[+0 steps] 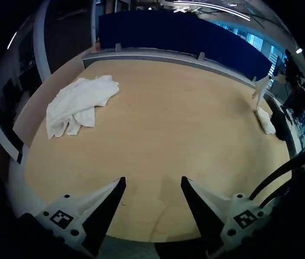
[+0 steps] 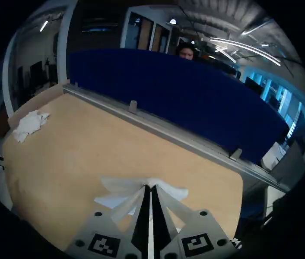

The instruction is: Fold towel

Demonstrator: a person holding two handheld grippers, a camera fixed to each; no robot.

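Observation:
A crumpled white towel (image 1: 81, 103) lies on the wooden table (image 1: 165, 129) at the far left, well ahead of my left gripper (image 1: 152, 179), which stands open over the near edge with nothing between its fingers. A second white towel (image 1: 265, 120) lies at the table's right edge, one corner pulled up above it. In the right gripper view my right gripper (image 2: 150, 186) is shut on that second towel (image 2: 113, 183), whose cloth fans out to both sides of the fingertips. The crumpled towel (image 2: 29, 123) sits far off at the left corner.
A blue divider (image 2: 174, 95) on a grey rail (image 2: 161, 127) runs along the table's far side, and a person's head (image 2: 187, 51) shows above it. A dark figure (image 1: 297, 93) stands at the right end. Bare wood spreads between the two towels.

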